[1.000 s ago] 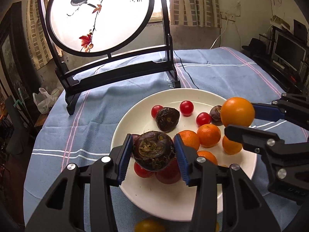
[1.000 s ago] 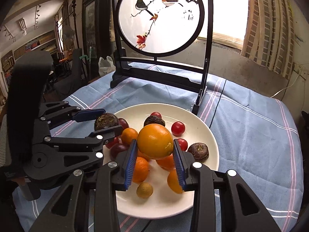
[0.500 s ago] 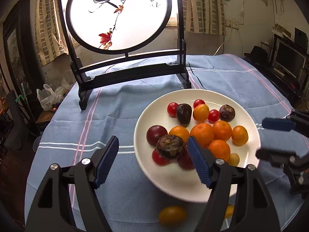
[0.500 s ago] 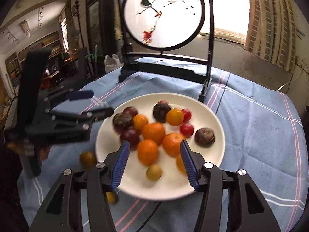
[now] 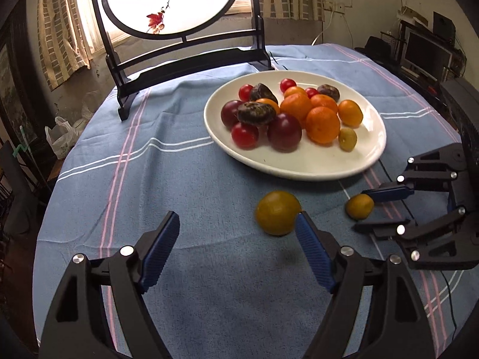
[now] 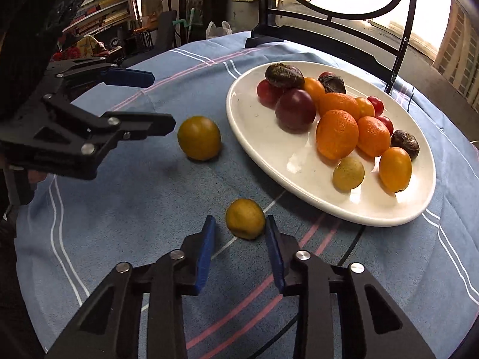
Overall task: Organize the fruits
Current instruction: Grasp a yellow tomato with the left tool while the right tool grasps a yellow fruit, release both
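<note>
A white plate (image 5: 344, 167) (image 6: 257, 152) holds several oranges, red tomatoes, plums and dark fruits. A large yellow fruit (image 5: 277, 213) (image 6: 199, 138) lies on the blue cloth in front of the plate. A smaller yellow fruit (image 5: 359, 206) (image 6: 245, 218) lies on the cloth near it. My left gripper (image 5: 238, 233) (image 6: 155, 100) is open and empty, with the large fruit just past its right fingertip. My right gripper (image 6: 240, 230) (image 5: 380, 211) is open, its fingertips on either side of the small fruit, not touching it.
A black stand with a round painted screen (image 5: 191, 59) (image 6: 329, 24) rises behind the plate. The round table has a blue striped cloth (image 5: 149, 179). A dark cable (image 6: 347, 257) runs under the plate's near side. Furniture and clutter surround the table.
Both grippers let go of their fruit onto the plate, opened and drew back from it. They now sit lower, near the two yellow fruits on the cloth.
</note>
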`<state>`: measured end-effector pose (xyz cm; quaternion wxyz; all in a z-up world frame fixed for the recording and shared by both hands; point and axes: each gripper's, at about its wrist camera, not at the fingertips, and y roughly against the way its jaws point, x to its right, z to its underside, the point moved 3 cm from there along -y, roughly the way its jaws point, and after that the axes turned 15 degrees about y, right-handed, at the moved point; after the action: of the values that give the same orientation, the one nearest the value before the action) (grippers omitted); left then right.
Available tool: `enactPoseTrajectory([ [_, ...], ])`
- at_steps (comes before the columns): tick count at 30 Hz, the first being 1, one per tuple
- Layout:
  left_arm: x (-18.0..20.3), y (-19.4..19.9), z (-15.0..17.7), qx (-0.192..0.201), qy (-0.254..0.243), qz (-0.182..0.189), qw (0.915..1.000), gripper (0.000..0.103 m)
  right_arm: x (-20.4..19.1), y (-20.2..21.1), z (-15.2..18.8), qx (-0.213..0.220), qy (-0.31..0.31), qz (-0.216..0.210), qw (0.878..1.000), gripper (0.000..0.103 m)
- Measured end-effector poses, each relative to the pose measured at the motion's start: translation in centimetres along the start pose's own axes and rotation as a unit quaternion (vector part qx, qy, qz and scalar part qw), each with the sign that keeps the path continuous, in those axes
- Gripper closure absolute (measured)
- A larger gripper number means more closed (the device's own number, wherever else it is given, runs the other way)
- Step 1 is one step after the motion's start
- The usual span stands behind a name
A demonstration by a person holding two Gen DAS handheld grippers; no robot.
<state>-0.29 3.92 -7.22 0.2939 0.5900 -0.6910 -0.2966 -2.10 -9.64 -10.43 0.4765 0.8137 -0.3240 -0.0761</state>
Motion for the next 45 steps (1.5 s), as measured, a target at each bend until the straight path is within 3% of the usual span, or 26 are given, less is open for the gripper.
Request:
enactPoseTrajectory([
  [8, 2.2, -2.7, -0.2, -0.018, -0.014, 0.009, 0.9997, 0.027, 1.3, 3.1, 1.0, 0.022, -0.021, 0.014, 0.999, 0.077],
  [9, 2.4, -3.0, -0.2, -0.023, -0.016, 0.010, 0.9996, 0.033, 1.5, 3.2, 1.1, 0.024, -0.026, 0.013, 0.999, 0.077],
  [10, 2.6, -3.3, -0.2, -0.034, -0.017, 0.014, 0.9992, 0.057, 1.7, 3.4, 1.3, 0.025, -0.030, 0.013, 0.999, 0.077],
  [11, 2.7, -3.5, -0.1, -0.047, -0.012, 0.025, 0.9985, 0.064, 1.8, 3.6, 1.4, 0.028, -0.032, 0.017, 0.999, 0.077],
  [14, 3.0, -2.3, -0.5, -0.036, -0.020, 0.027, 0.9988, 0.064, 2.0, 4.3, 1.6, 0.038, -0.035, 0.020, 0.998, 0.077],
  [18, 3.5, 1.3, -2.7, 0.011, -0.019, 0.043, 0.9988, 0.064, 2.7, 6.4, 1.0, 0.064, -0.036, 0.032, 0.997, 0.078],
  [23, 4.8, 4.1, -7.5, 0.087, -0.007, 0.015, 0.9961, 0.064, 5.2, 9.8, -0.9, 0.116, -0.051, 0.069, 0.990, 0.078],
  [28, 6.7, 3.5, -11.3, 0.115, 0.023, 0.004, 0.9931, 0.064, 8.1, 11.1, -3.1, 0.148, -0.074, 0.092, 0.982, 0.078],
  [34, 8.1, 0.0, -12.4, 0.100, 0.028, -0.015, 0.9945, 0.064, 11.3, 9.3, -4.4, 0.145, -0.099, 0.105, 0.979, 0.078],
  [45, 6.7, -4.9, -12.3, 0.059, 0.036, -0.040, 0.9968, 0.064, 13.8, 3.3, -5.7, 0.097, -0.127, 0.091, 0.983, 0.077],
])
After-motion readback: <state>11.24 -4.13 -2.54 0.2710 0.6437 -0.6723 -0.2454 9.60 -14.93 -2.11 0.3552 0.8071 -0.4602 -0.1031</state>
